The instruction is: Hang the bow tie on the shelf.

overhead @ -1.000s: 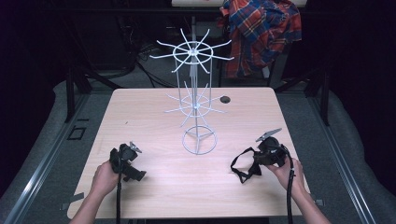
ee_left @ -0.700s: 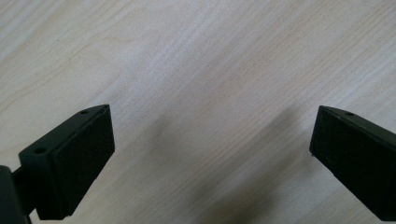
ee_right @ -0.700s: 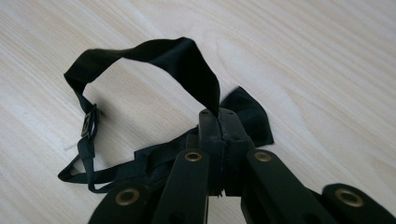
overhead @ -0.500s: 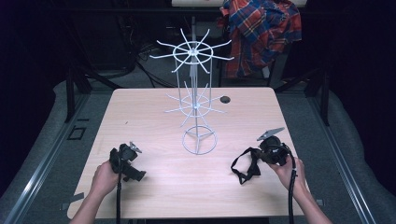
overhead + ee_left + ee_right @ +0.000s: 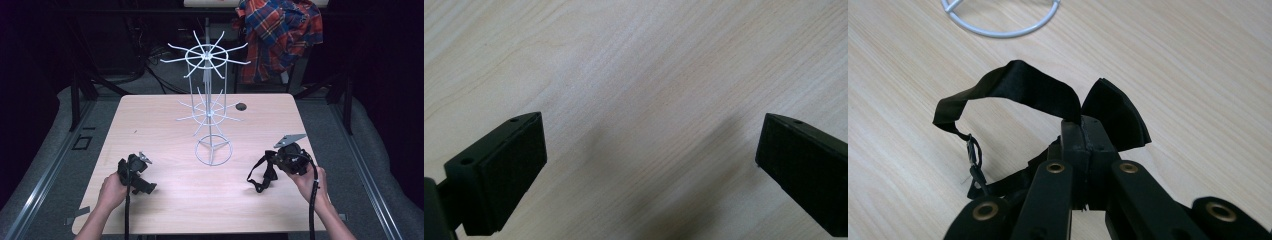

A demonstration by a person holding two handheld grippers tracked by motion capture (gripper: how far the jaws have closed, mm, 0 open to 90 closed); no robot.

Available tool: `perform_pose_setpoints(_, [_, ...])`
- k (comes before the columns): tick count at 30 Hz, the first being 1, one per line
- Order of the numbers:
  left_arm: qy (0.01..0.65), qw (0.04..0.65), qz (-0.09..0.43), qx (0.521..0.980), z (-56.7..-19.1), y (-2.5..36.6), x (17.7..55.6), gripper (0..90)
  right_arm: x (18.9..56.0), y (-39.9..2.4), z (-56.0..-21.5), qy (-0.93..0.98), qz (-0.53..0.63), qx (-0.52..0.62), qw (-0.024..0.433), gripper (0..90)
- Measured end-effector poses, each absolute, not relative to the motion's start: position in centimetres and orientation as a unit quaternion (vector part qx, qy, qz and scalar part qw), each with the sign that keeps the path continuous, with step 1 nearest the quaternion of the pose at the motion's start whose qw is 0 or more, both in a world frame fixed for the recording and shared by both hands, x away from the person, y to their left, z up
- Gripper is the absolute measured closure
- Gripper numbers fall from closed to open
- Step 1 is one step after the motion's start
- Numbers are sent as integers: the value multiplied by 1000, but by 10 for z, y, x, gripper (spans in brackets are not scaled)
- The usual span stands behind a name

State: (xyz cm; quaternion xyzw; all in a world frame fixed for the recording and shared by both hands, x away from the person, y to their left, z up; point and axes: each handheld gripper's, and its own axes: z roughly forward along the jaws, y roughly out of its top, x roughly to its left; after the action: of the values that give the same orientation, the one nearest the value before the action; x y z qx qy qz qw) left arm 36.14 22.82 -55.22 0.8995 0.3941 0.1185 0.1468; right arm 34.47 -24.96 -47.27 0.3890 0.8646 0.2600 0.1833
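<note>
A white wire display rack with radiating hooks stands at the table's middle; its ring base lies ahead of my right gripper. My right gripper is shut on a black bow tie, whose black strap loops out to the left just above the wood. My left gripper rests low over bare wood at the front left, jaws wide apart with nothing between them.
A light wooden table carries a small dark round object near its far edge. A plaid shirt hangs behind the table. Dark floor and metal rails surround it.
My right gripper has shifted slightly toward the front with the bow tie. The left gripper has barely moved.
</note>
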Motion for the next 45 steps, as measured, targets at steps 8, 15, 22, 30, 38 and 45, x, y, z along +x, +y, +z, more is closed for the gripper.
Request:
perform_pose_setpoints(8, [392,146,120,900,-551,228,361,0,345,-244,-465,864,265,384,192,900])
perform_pose_setpoints(15, [392,148,121,900,-551,227,361,1,348,-237,-455,861,275,379,200,900])
perform_pose_setpoints(22, [391,149,121,900,-551,227,362,1,354,-231,-444,856,286,377,208,900])
perform_pose_setpoints(30, [390,149,120,901,-551,226,362,1,361,-222,-434,850,300,377,213,900])
perform_pose_setpoints(38, [391,149,118,901,-551,226,362,1,366,-214,-422,851,304,369,217,900])
perform_pose_setpoints(45, [390,149,117,901,-551,226,362,1,370,-208,-412,846,315,369,223,900])
